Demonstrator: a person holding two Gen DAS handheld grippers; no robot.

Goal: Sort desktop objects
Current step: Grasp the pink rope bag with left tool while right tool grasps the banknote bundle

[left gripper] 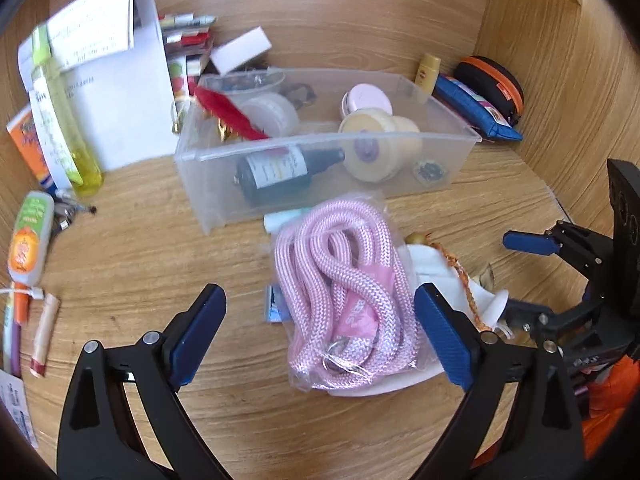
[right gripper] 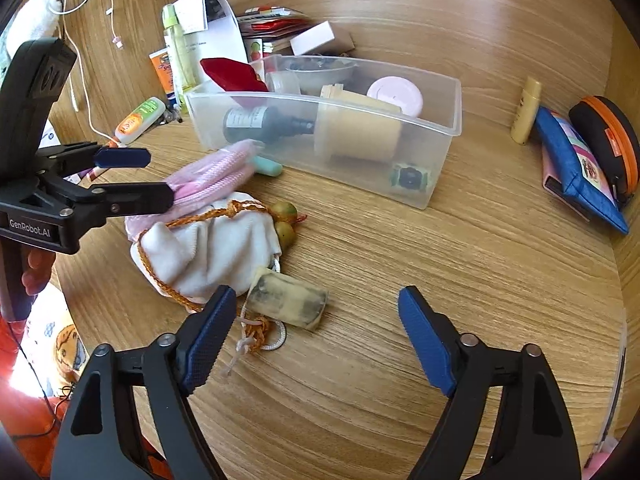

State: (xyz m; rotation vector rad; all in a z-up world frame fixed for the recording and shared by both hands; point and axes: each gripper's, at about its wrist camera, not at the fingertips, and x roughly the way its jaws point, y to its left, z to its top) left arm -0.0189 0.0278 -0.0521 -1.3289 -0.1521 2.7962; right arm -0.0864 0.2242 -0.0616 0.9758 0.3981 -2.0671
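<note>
The left gripper (left gripper: 320,334) hangs over the wooden desk (left gripper: 140,264) with its blue-padded jaws spread wide, holding nothing. Between those jaws lies a clear plastic bag of coiled pink braided rope (left gripper: 340,280), flat on the desk and just in front of the transparent plastic storage bin (left gripper: 192,160). In the right wrist view the same gripper (right gripper: 156,178) sits at the left edge, its fingers apart on either side of the pink bundle's end; whether they touch it cannot be told.

The right gripper (right gripper: 316,334) is likewise released, jaws wide, with bare desk between them. Just beside its left finger rest a worn, smudged cream block (right gripper: 286,300) and a white cloth drawstring pouch with orange braided cord (right gripper: 208,256), which touches the rope bag. Two small olive-green round beads (right gripper: 286,224) lie against the pouch.

Inside the bin sit a dark glass bottle with a white label (left gripper: 280,174), lying on its side, a cream cylindrical jar (left gripper: 376,144), a pink round compact (left gripper: 366,100) and a red comb-like piece (left gripper: 228,112). To the right of the bin, well apart, a small yellow tube (right gripper: 526,110) stands beside a blue zip pouch (right gripper: 576,168) and a black case with orange trim (right gripper: 608,140).
</note>
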